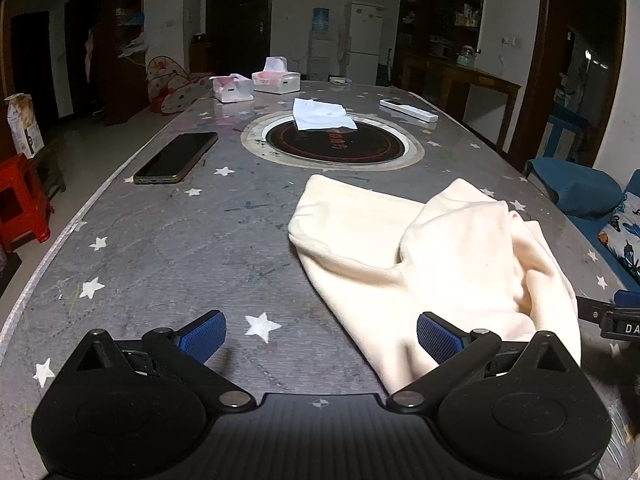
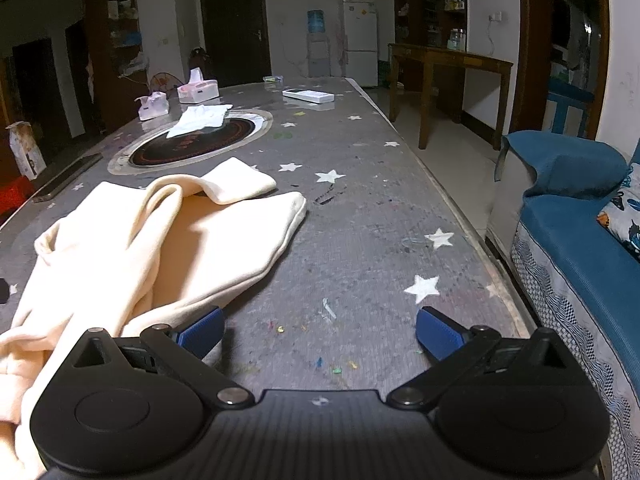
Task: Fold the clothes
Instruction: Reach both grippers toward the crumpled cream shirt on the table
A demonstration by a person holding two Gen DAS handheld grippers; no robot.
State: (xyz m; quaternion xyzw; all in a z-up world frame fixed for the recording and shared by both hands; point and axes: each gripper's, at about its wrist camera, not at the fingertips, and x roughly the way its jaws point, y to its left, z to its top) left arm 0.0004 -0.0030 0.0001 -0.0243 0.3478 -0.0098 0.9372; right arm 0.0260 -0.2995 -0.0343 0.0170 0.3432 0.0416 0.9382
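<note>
A cream garment (image 1: 432, 264) lies rumpled on the grey star-patterned table (image 1: 180, 248), partly folded over itself. My left gripper (image 1: 320, 334) is open and empty just above the table, its right finger at the garment's near edge. In the right wrist view the garment (image 2: 160, 248) lies to the left. My right gripper (image 2: 320, 332) is open and empty over bare table, its left finger touching the garment's near edge. The right gripper also shows at the right edge of the left wrist view (image 1: 624, 316).
A black phone (image 1: 176, 158) lies at the left. A round black hotplate (image 1: 336, 144) is set in the table's middle, with a white folded cloth (image 1: 322, 114) on it. Tissue boxes (image 1: 276, 78) and a white remote (image 1: 408, 110) sit further back. A blue sofa (image 2: 576, 240) stands at the right.
</note>
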